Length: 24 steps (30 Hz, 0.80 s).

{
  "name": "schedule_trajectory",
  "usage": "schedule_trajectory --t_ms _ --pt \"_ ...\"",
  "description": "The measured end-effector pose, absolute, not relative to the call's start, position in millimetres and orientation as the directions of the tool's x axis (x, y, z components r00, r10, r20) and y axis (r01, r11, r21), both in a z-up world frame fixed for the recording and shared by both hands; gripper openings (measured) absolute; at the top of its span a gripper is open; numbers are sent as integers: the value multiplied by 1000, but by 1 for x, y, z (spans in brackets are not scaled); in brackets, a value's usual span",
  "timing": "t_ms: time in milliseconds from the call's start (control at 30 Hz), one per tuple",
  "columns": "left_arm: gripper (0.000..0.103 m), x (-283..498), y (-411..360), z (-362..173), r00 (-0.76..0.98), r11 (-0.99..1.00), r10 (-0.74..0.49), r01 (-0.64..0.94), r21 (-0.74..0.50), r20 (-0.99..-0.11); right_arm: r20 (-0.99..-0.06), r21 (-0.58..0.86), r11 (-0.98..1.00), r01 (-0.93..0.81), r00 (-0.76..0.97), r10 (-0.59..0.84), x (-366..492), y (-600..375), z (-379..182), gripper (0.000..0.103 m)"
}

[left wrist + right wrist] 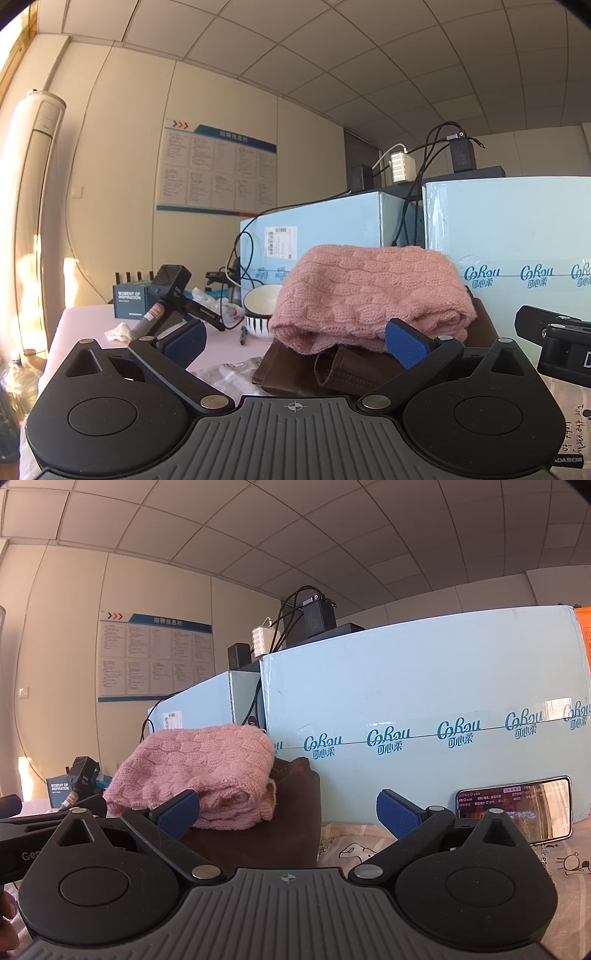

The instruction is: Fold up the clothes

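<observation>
The left gripper (295, 341) is seen from behind with its blue-padded fingers (406, 345) spread wide apart and nothing held between them. Just ahead, a folded pink knit sweater (369, 295) is laid on top of a folded brown garment (332, 369), which rests on the pale table (85, 325). A white bowl with dark stripes (260, 310) is placed just left of the sweater. Light blue cartons (517, 240) are stacked behind, with black adapters and cables on top. At the right edge, part of the right gripper (557, 339) is visible. A notice board (218, 170) is mounted on the far wall.
</observation>
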<state>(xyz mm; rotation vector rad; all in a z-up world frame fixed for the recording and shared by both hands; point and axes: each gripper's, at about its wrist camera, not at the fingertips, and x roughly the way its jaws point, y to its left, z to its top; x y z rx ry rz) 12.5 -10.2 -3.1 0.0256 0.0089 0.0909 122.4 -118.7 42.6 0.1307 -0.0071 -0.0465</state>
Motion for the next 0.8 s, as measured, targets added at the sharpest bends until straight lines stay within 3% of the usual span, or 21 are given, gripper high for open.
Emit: schedule_trajectory --t_ms 800 --pt "103 13 -11 -3 996 996 87 -87 28 -5 3 131 990 47 999 -48 122 -119 42 103"
